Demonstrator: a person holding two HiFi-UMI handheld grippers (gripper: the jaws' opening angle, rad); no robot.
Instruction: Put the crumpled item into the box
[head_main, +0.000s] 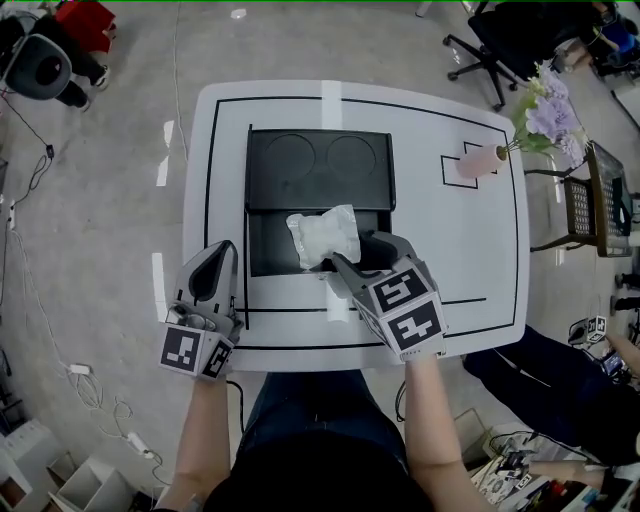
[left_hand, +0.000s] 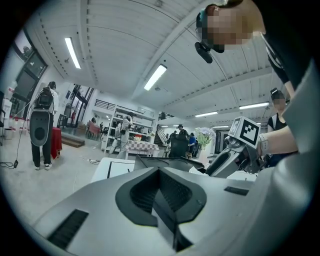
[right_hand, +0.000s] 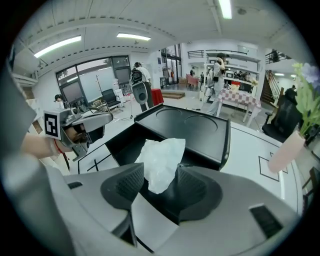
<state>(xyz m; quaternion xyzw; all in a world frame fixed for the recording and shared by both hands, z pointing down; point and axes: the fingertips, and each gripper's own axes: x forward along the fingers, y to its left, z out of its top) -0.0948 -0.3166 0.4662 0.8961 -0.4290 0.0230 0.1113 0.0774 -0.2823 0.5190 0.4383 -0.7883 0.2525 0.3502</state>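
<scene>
Right now the crumpled item (head_main: 322, 236), a white lump, sits inside the open black box (head_main: 268, 250) at mid-counter, toward the box's far side and right of its middle, close against the hinge edge of the lid (head_main: 320, 165).

Orientation: from the head view it has no strong long axis and is only slightly wider across the box than deep. In the right gripper view it stands tall and narrows to a tip pointing down, toward the near edge of the counter (head_main: 450, 260).

Right gripper (head_main: 350, 250): angled down into the box from the near-right, jaws spread wide. The item's lower tip is between them, but the pads aren't pressing on it. It covers the box's near-right corner.

Left gripper (head_main: 222, 252): parked near the counter's near-left corner, just left of the box, jaws pressed together on nothing.

Around:
- The lid lies open flat beyond the box, with two round recesses in it.
- A pink vase (head_main: 480, 160) lies tipped over at the far-right corner, with flowers (head_main: 542, 112) hanging past the edge.
- An office chair (head_main: 490, 50) is on the floor beyond that.
</scene>
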